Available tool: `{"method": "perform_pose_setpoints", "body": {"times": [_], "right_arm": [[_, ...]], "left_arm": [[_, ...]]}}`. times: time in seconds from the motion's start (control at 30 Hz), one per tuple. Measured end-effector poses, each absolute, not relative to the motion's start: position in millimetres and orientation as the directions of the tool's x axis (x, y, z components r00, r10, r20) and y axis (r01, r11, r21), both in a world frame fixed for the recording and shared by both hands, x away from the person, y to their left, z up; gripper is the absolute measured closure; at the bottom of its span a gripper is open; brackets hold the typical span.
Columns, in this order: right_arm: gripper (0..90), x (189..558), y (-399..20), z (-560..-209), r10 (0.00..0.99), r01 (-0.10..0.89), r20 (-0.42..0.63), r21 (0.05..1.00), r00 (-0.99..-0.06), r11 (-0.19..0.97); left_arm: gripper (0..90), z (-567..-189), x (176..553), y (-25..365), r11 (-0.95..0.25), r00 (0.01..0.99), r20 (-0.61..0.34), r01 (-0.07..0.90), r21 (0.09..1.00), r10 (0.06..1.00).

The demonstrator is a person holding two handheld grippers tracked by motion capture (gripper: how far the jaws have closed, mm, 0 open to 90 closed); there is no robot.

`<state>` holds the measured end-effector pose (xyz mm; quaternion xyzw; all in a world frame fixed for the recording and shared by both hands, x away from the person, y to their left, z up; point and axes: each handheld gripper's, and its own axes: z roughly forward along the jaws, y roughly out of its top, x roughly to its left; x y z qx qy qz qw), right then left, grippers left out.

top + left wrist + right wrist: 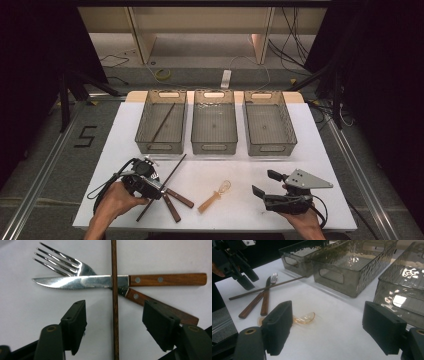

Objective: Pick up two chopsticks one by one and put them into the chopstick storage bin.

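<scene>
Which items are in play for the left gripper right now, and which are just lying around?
In play:
- left gripper, jaws open around the stick
- thin dark wooden stick
- left clear basket, one stick inside

Lying about:
- wooden-handled knife
- wooden-handled fork
- amber plastic spoon
- right gripper, open

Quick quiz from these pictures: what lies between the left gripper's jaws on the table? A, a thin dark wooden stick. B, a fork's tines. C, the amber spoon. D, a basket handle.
A: in the left gripper view the thin dark stick runs up between the left gripper's open jaws, crossing over the knife and the fork.
</scene>
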<state>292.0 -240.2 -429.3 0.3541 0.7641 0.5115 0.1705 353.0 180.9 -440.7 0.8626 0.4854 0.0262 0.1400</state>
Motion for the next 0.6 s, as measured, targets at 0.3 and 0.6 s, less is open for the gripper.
{"method": "perform_pose_setpoints", "body": {"times": [0.3,0.6], "right_arm": [[25.2,292,-240,-429,0.715,0.365,0.099,0.903,-0.692,0.228],[25.2,291,-239,-429,0.714,0.363,0.092,0.901,-0.694,0.237]], "left_arm": [[46.9,-442,348,183,-0.499,0.537,-0.102,0.828,0.256,0.838],[60.5,-452,347,180,-0.517,0.552,-0.109,0.822,0.24,0.827]]}}
